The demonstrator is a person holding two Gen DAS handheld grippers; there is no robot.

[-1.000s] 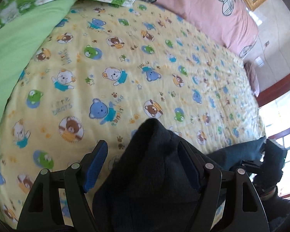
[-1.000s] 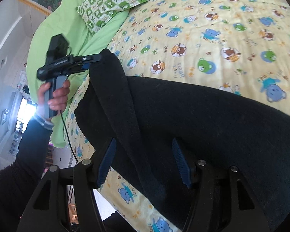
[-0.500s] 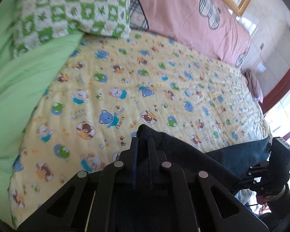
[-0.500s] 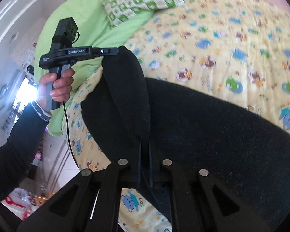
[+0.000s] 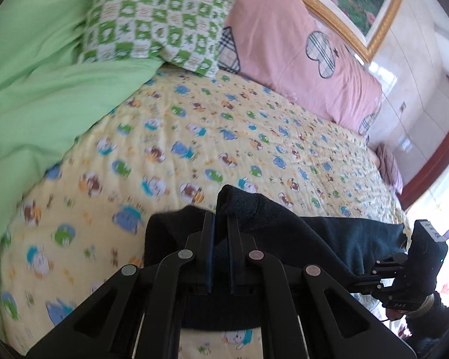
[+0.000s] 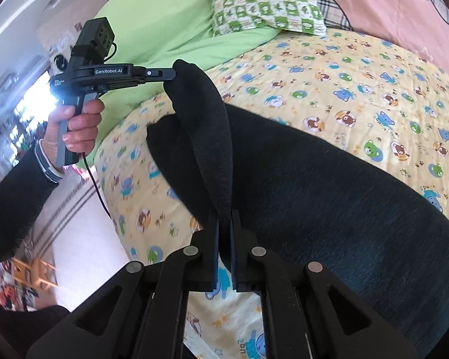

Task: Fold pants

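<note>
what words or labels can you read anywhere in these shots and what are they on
"GenRobot.AI": white print on the side of the left gripper, seen from the right wrist view.
Small white print further back on that same body: too small to read.
White characters on the underside of the right gripper: upside down and unclear.
Lettering beside the bears on the yellow bedsheet: distorted, not readable with confidence.
Dark pants: no text visible.

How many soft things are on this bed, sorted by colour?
Dark pants: 1
Green checked pillow: 1
Plain green duvet: 1
Pink bedding: 1
Yellow bear sheet: 1
Total: 5
</note>
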